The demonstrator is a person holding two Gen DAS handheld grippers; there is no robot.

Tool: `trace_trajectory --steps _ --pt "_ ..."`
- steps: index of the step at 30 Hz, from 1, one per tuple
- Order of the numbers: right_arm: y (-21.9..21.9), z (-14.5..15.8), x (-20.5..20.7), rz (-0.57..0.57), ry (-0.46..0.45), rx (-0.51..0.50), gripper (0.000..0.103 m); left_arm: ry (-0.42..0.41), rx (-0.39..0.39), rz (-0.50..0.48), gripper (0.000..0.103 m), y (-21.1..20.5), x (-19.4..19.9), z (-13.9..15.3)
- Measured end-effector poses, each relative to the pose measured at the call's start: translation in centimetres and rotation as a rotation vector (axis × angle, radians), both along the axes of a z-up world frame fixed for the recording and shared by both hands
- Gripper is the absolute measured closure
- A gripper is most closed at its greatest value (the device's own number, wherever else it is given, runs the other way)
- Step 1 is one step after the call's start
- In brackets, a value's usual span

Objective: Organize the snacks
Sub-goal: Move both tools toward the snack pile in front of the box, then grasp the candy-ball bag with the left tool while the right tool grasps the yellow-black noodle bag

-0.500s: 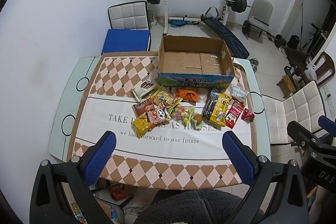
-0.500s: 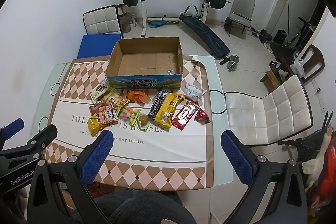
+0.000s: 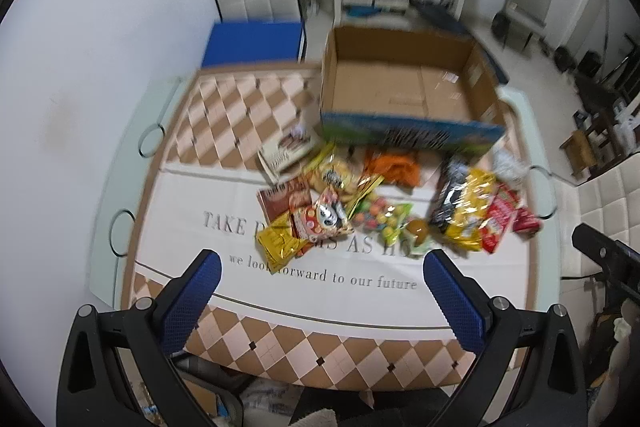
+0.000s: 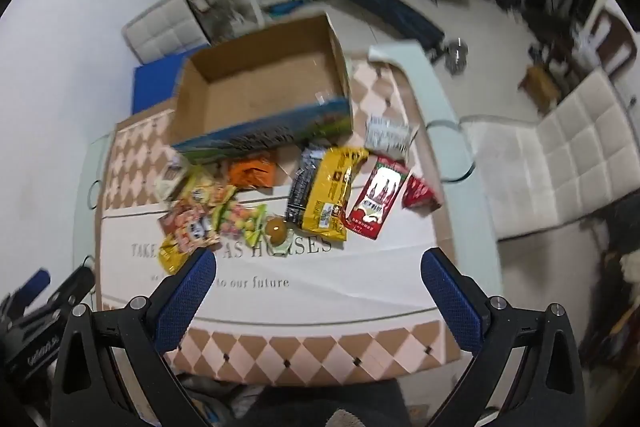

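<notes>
Both grippers now nearer the desk (image 3: 132, 187); left gripper (image 3: 320, 281) and right gripper (image 4: 318, 279) jaws spread wide, empty. Brown cardboard box (image 3: 400, 87) opens up, long axis left-right.

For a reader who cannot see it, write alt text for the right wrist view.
An open, empty cardboard box sits on a checked tablecloth, with snack packets spread in front of it, including a yellow bag and a red packet. The open right gripper hovers above the near table edge, holding nothing.

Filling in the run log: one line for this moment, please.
phase: approach | left gripper: open, empty | right gripper: open, empty | snacks: on table | box: empty
</notes>
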State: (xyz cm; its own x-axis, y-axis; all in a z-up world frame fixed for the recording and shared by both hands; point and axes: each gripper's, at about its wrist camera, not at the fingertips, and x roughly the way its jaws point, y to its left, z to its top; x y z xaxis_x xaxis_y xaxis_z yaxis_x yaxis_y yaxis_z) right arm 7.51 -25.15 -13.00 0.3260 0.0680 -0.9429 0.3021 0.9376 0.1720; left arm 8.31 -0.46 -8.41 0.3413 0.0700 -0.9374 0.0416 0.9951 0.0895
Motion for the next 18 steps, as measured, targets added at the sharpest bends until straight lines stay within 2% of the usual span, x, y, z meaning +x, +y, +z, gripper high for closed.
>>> trace_trajectory --steps 6,11,14,18 --pt "-1.4 -11.9 7.1 -0.038 0.177 0.090 0.000 0.186 -0.036 0.052 0.000 0.6 5.4 -10.4" --pt "-1.1 -19.8 11.3 -0.060 0.284 0.117 0.000 0.303 -0.113 0.142 0.001 1.7 8.0 -16.7" --pt "-0.7 -23.3 12.9 -0.078 0.335 0.144 0.000 0.387 -0.212 0.246 0.009 2.9 9.5 -20.2" --pt "-0.1 -25.9 14.8 -0.090 0.371 0.137 0.000 0.473 -0.365 0.395 0.009 3.4 10.8 -23.9"
